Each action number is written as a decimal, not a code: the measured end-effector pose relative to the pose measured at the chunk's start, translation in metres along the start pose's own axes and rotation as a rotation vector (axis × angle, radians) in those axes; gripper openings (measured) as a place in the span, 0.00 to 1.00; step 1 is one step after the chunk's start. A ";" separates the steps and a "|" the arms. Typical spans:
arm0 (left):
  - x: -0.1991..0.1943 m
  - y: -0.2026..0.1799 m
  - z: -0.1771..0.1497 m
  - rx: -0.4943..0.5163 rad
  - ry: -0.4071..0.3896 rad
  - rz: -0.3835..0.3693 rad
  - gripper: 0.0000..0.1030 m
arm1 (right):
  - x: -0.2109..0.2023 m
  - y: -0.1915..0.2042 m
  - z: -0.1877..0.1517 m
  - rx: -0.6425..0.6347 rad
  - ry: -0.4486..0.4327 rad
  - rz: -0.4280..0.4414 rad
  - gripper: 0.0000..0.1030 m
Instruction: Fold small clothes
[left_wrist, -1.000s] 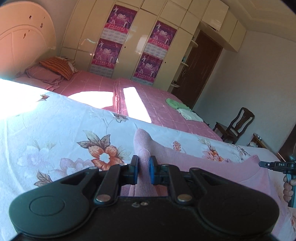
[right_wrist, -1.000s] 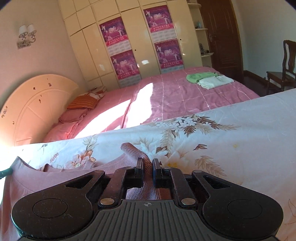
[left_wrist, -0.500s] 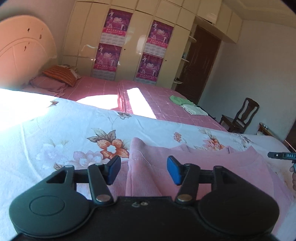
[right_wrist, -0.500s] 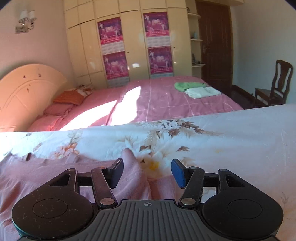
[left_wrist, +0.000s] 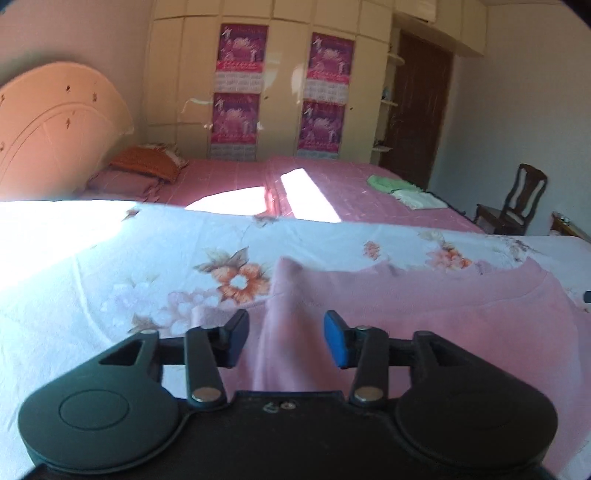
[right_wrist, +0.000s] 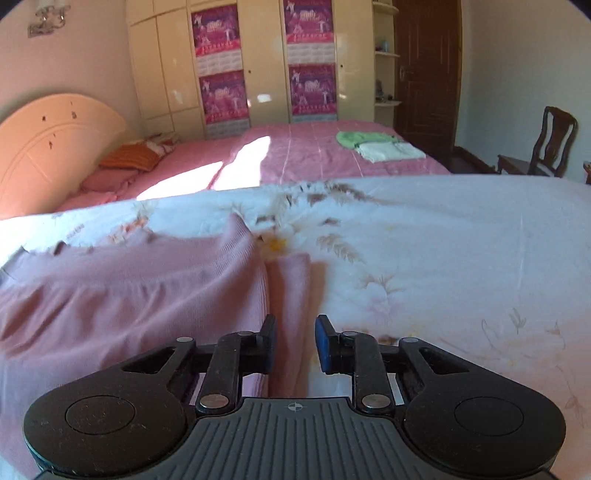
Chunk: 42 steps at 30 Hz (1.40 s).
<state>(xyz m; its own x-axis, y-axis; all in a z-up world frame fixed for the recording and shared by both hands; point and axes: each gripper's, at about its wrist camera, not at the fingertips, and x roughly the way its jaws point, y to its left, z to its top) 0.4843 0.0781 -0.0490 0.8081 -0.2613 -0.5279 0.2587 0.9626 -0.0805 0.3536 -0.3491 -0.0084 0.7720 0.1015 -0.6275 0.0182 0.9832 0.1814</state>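
Note:
A pink knit garment (left_wrist: 424, 314) lies spread on the white floral bedsheet (left_wrist: 110, 266). My left gripper (left_wrist: 286, 341) is open, its blue-padded fingers either side of a raised fold at the garment's left edge, not gripping it. In the right wrist view the garment (right_wrist: 129, 295) covers the left half, and a narrow folded strip of it (right_wrist: 291, 291) runs toward the camera. My right gripper (right_wrist: 294, 347) is open with that strip between its fingers, apart from the pads.
A second bed with a pink cover (right_wrist: 314, 155) lies beyond, with folded green and white clothes (right_wrist: 380, 146) on it and pillows (left_wrist: 146, 164) by the headboard. A wardrobe with posters (right_wrist: 266, 62), a dark door and a wooden chair (right_wrist: 546, 147) stand behind.
Both grippers were shut on pinched-up folds of the pink garment a second ago. Both have opened and let go, and the garment has dropped flat on the sheet. Both have drawn back slightly.

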 end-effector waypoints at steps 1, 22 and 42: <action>0.002 -0.014 0.007 0.044 -0.017 -0.034 0.61 | 0.000 0.006 0.004 -0.013 -0.001 0.031 0.23; 0.102 -0.011 0.017 0.247 0.131 0.025 0.29 | 0.064 0.025 0.012 0.031 0.018 -0.014 0.23; 0.063 0.018 0.028 -0.051 -0.027 0.028 0.27 | 0.043 0.019 0.013 0.067 -0.122 -0.039 0.23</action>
<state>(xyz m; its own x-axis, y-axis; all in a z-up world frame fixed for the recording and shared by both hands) 0.5546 0.0774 -0.0594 0.8288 -0.2353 -0.5077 0.2088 0.9718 -0.1095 0.3952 -0.3281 -0.0224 0.8412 0.0400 -0.5393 0.0889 0.9735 0.2109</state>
